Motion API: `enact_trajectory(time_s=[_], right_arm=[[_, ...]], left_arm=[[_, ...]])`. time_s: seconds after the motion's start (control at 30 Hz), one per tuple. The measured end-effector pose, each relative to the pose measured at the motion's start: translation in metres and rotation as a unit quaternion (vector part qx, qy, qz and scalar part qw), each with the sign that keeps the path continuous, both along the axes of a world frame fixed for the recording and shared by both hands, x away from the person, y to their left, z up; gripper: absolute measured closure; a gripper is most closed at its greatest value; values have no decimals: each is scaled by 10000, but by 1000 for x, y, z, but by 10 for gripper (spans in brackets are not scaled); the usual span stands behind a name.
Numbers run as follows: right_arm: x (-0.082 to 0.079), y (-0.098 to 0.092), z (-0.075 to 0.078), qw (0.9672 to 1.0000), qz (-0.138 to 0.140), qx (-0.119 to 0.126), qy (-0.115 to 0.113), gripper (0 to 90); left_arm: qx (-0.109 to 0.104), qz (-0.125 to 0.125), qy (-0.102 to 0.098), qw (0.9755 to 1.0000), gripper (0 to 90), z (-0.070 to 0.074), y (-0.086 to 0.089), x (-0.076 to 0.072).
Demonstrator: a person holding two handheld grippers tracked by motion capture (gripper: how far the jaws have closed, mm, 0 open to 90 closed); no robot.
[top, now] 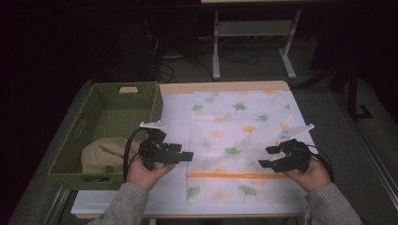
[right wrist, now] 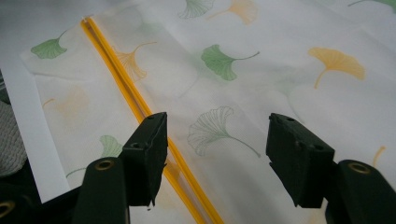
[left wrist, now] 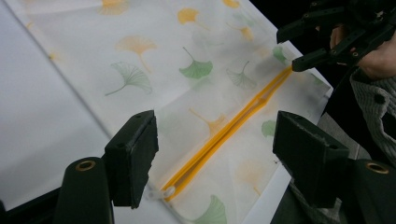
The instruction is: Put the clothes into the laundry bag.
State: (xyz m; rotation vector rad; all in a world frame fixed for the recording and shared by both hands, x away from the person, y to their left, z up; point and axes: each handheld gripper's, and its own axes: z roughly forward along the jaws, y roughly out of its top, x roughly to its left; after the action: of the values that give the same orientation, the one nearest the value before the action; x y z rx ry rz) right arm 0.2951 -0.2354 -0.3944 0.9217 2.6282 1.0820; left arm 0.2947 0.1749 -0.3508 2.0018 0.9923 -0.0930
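Observation:
A white fabric bag (top: 239,126) printed with green and orange ginkgo leaves lies flat on the table. An orange zipper (top: 234,176) runs across it near the front edge. My left gripper (top: 184,151) hovers open at the bag's left edge, above the zipper's pale pull tab (left wrist: 161,192). In its own view the left gripper (left wrist: 215,135) has nothing between its jaws, and the zipper (left wrist: 224,133) lies below. My right gripper (top: 266,157) is open over the zipper's right end. The right gripper (right wrist: 217,135) also holds nothing, with the zipper (right wrist: 116,77) beneath its left jaw.
A green woven basket (top: 101,101) stands at the table's left with a beige cloth (top: 105,154) bundled inside. The white table (top: 176,112) ends close behind the bag. White desk legs (top: 216,47) stand on the dark floor beyond.

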Motion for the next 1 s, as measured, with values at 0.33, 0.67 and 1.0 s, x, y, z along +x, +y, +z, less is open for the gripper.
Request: enact_trajectory(time_s=[0.33, 0.67, 1.0], right_arm=[[4, 9, -8, 9997, 32, -189, 139, 383], [4, 12, -11, 9996, 37, -221, 187, 387], [2, 10, -12, 9996, -11, -224, 192, 390]], left_arm=[[-90, 45, 244, 9997, 270, 21, 35, 4], [-14, 495, 270, 9984, 283, 34, 83, 8], [90, 818, 300, 9962, 286, 37, 118, 10]])
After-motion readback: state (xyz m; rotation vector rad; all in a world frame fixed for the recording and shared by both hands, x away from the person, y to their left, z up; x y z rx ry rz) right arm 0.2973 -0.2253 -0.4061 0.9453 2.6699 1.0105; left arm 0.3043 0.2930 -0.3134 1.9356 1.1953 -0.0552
